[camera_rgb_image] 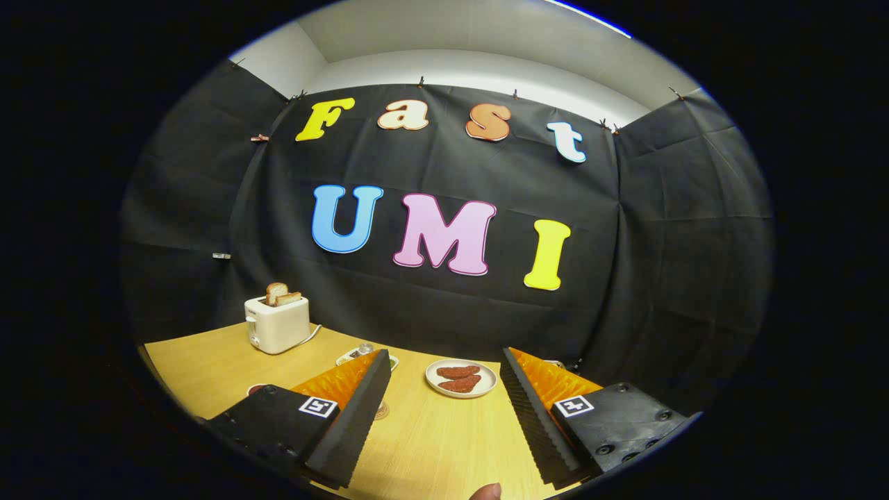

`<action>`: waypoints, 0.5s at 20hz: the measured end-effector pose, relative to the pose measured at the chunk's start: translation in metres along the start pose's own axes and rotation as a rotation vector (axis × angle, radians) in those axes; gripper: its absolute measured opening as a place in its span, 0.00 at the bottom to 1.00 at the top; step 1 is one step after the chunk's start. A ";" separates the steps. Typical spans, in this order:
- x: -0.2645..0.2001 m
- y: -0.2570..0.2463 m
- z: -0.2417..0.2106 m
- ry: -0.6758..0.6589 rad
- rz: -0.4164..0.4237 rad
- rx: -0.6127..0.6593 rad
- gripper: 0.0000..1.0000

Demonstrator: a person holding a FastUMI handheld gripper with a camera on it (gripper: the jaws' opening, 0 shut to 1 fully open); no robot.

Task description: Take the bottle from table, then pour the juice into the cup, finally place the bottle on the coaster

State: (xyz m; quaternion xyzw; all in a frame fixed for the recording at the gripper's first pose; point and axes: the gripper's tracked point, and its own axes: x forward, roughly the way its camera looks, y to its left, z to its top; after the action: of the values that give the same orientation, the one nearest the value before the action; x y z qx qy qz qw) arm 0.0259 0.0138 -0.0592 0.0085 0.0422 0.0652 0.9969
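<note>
**Desk:** What has the gripper (444, 389) got hold of?

**Caption writer:** Nothing. Its two fingers (361, 410) stand wide apart above the wooden table (437, 444), with bare tabletop between them.

**Desk:** Where is the bottle?

**Caption writer:** It cannot be made out for certain. A small clear object (365, 348) peeks over the tip of the left finger, beside a partly hidden dish (345, 358); whether it is the bottle or the cup cannot be told. A round disc (381, 411), perhaps the coaster, shows just inside the left finger on the table.

**Desk:** And the rest?

**Caption writer:** A white plate (461, 379) with reddish-brown pieces sits beyond the fingers, between their tips. A white toaster (277, 323) holding toast stands well off to the left, near the wall. A fingertip (485, 492) shows at the near edge.
</note>
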 end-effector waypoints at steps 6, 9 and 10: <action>-0.019 -0.027 0.008 -0.011 0.010 -0.029 0.97; -0.026 -0.040 0.004 -0.016 0.026 -0.026 0.97; -0.029 -0.045 0.002 -0.014 0.030 -0.021 0.97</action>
State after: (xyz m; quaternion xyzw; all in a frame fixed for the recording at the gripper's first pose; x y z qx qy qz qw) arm 0.0036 -0.0348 -0.0559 -0.0011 0.0345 0.0804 0.9962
